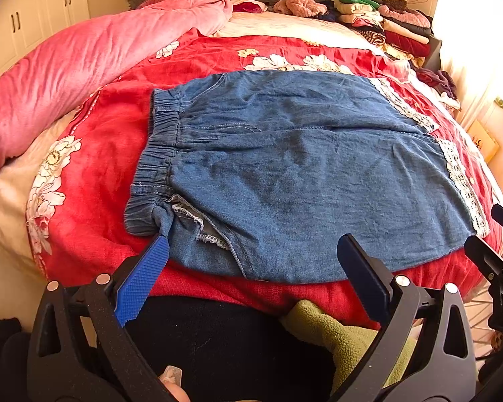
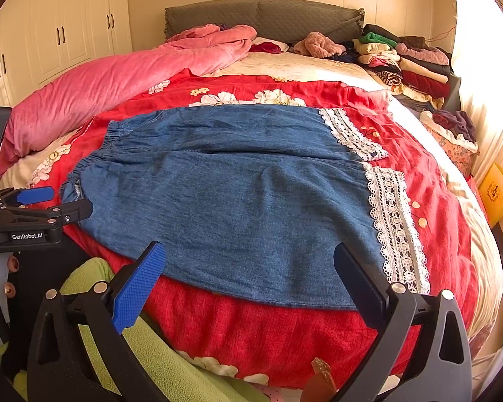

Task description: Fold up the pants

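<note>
Pants (image 1: 285, 167): one pair, denim, spread flat on red floral cover (image 1: 110, 154) at near side of bed, waistband left, two lace-trimmed hems (image 2: 395, 224) right.

Left gripper (image 1: 251, 268): fingers spread wide, empty, at near waistband corner.

Right gripper (image 2: 249, 274): fingers spread wide, empty, over near leg edge.

Risks, judged:
- Pinching cover together with denim.
- Gripping one layer only, so fold skews.
- Exposed pocket lining (image 1: 198, 224) bunching.

One clothes stack (image 2: 405, 63) at far right.
</note>
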